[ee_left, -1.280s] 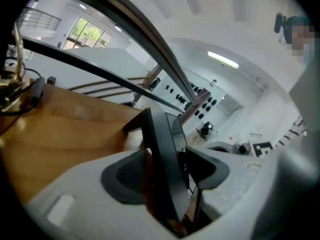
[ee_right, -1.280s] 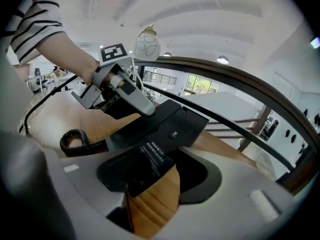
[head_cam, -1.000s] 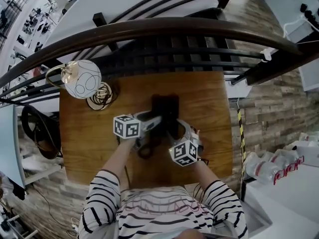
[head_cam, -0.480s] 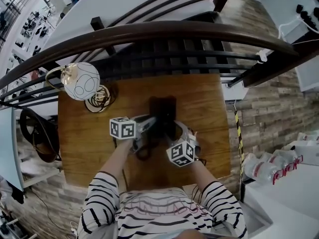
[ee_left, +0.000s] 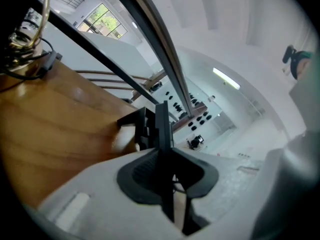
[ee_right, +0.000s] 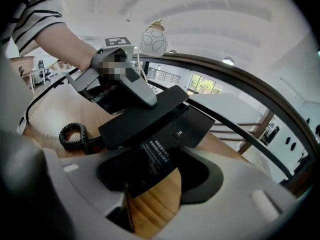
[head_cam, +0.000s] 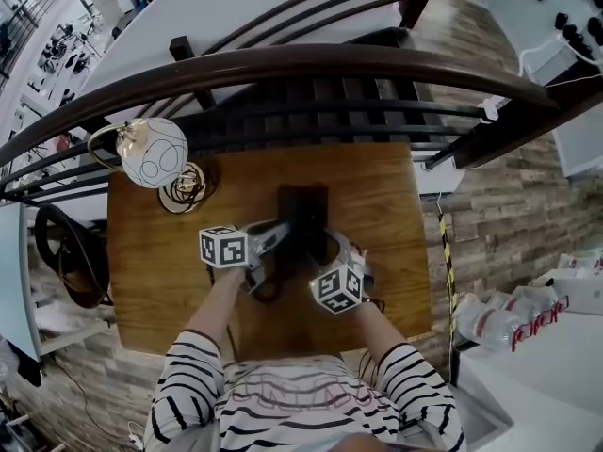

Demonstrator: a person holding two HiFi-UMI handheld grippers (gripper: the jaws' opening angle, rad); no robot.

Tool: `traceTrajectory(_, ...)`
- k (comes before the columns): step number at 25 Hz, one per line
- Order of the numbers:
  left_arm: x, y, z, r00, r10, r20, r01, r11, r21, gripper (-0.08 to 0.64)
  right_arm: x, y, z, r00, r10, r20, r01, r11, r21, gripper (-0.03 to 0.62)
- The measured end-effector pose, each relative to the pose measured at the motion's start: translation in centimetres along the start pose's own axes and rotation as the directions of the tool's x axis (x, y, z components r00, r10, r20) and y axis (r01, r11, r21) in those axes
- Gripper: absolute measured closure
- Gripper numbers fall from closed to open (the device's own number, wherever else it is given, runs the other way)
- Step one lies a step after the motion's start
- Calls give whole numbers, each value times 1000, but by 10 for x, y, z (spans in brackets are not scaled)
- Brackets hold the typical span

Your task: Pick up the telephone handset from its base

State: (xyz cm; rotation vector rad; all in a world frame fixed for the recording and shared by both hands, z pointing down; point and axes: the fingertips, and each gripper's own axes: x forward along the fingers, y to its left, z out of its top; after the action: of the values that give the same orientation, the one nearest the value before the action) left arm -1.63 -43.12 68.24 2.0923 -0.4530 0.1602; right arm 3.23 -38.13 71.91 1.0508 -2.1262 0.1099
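Far left of the base [ee_right: 199,123], a lamp [head_cam: 155,151] stands at the back left corner of the table [head_cam: 382,182]. Bare wood lies between it and the base. Closer in, the left gripper [head_cam: 285,232] comes at the base from the left. Its jaws are clenched on the handset [ee_right: 144,115], one grey finger lying flat along the handset's top. In the left gripper view the handset shows edge-on as a thin dark plate squeezed between the pads.

The handset lies slantwise over the base; I cannot tell whether it touches the base or has come clear. The coiled cord [ee_right: 75,136] loops on the wood just left of the base, on the person's side.

The base sits at mid-table. The right gripper [head_cam: 330,245] meets its near right corner with jaws apart, that corner between them against one pad and wood showing beside the other.

Right of the base runs a bare strip of wood to the table's right edge. Behind the base the back edge lies close under the railing [head_cam: 283,64].
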Motion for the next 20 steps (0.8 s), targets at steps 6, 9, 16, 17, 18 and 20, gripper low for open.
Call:
traceTrajectory(6, -25, -19, 8, 997, 7, 80, -8, 1000, 18, 491, -4, 1, -2, 999, 20, -28, -20, 1000, 6, 371)
traceTrajectory(9, -45, -30, 7, 992, 16, 122, -21, 999, 40, 491, -8, 2, -2, 999, 25, -41, -24, 1000, 20, 398)
traceTrajectory(16, -96, -61, 4, 975, 50, 218, -70, 994, 81, 491, -50, -6, 21, 998, -25, 64, 16, 990, 138, 431)
traceTrajectory(17, -103, -65, 3, 971, 57, 232, -78, 993, 85, 491, -58, -6, 25, 996, -30, 82, 17, 988, 155, 439)
traceTrajectory(18, -110, -70, 2, 968, 63, 245, -87, 992, 88, 491, -66, -7, 30, 994, -36, 100, 18, 985, 174, 448)
traceTrajectory(20, -126, -77, -2, 960, 76, 268, -104, 990, 93, 491, -84, -4, 42, 989, -44, 140, 14, 977, 212, 473)
